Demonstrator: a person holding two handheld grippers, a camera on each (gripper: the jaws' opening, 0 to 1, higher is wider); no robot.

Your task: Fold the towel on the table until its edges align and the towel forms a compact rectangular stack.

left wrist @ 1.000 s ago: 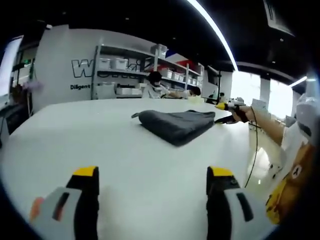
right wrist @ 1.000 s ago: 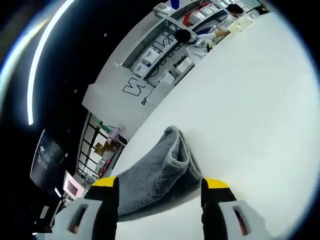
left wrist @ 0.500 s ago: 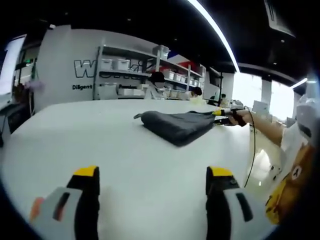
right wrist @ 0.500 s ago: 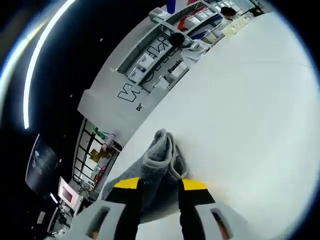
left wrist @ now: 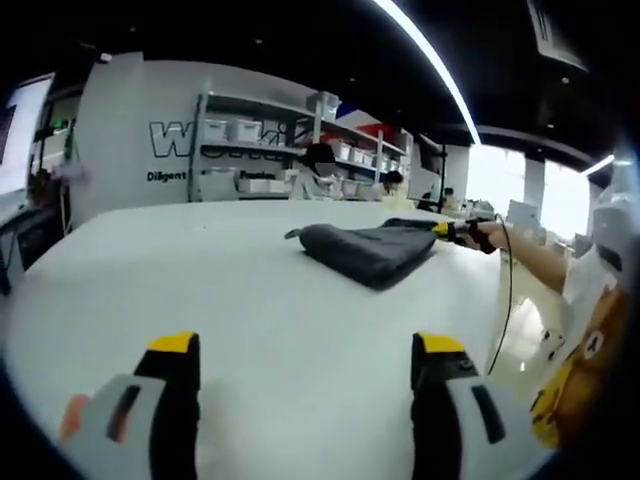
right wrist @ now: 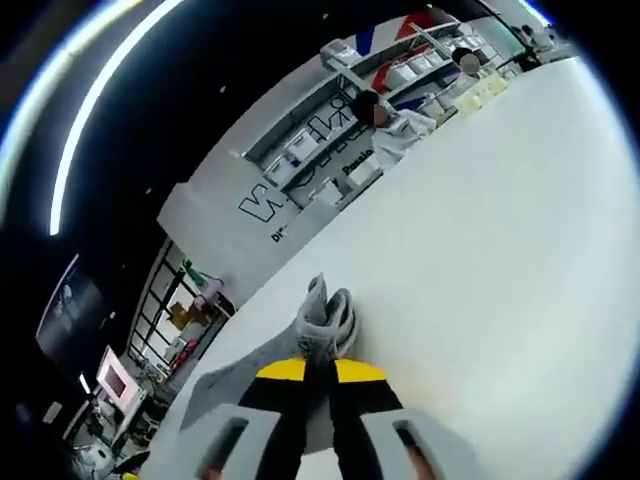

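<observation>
Pictured in the left gripper view: broad white surface (left wrist: 250, 300), with the grey towel (left wrist: 370, 250) lying folded and rumpled toward the far right side, well apart from the left gripper (left wrist: 300, 352). Behind it, white wall with dark lettering (left wrist: 175, 140), shelving stacked with white bins (left wrist: 240, 130), seated people at the far end.

Compared with a second ago: right gripper (right wrist: 320, 372) gone from spread wide either side of the towel to pressed almost together on the fabric; half a second ago, already narrowed with a visible gap. Towel now bunched and lifted into a small upright fold (right wrist: 325, 320) just beyond the yellow tips in the right gripper view. In the left gripper view, towel shifted slightly rightward across the surface, with the right gripper low at its right edge. Left gripper unchanged.

Left gripper: spread wide, yellow-tipped, hovering over bare surface, holding nothing and touching nothing.

Right gripper: nearly closed, pinching a fold of the towel between its tips; seen in the left gripper view at the towel's right edge (left wrist: 455, 230), held in a hand (left wrist: 485, 232), a thin cable (left wrist: 505, 300) hanging from it.
</observation>
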